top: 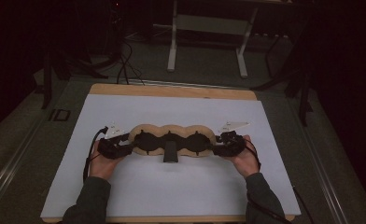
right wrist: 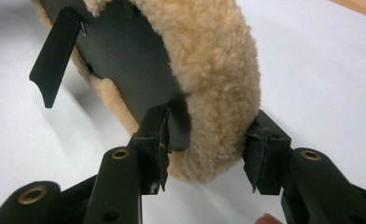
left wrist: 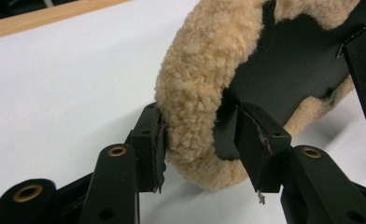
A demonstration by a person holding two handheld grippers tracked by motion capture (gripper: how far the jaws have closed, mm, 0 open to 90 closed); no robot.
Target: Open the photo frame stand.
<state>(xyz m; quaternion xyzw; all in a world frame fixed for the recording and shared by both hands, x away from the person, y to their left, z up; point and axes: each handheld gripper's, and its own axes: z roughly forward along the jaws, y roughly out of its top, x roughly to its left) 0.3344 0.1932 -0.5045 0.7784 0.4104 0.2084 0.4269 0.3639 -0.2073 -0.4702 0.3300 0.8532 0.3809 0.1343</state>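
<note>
Fleecy, soft and light, the tan pad (top: 172,139) is clenched by left gripper (left wrist: 197,149) and right gripper (right wrist: 209,147) at its thick rims.

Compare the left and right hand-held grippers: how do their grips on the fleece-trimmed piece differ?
The left hand-held gripper clamps the fleece-trimmed piece at its left end; the right hand-held gripper clamps its right end. In the gripper views, the left's inner jaw sits on its right and the right's on its left. Both straddle the fleece rim, one jaw outside, one on the black face.
</note>
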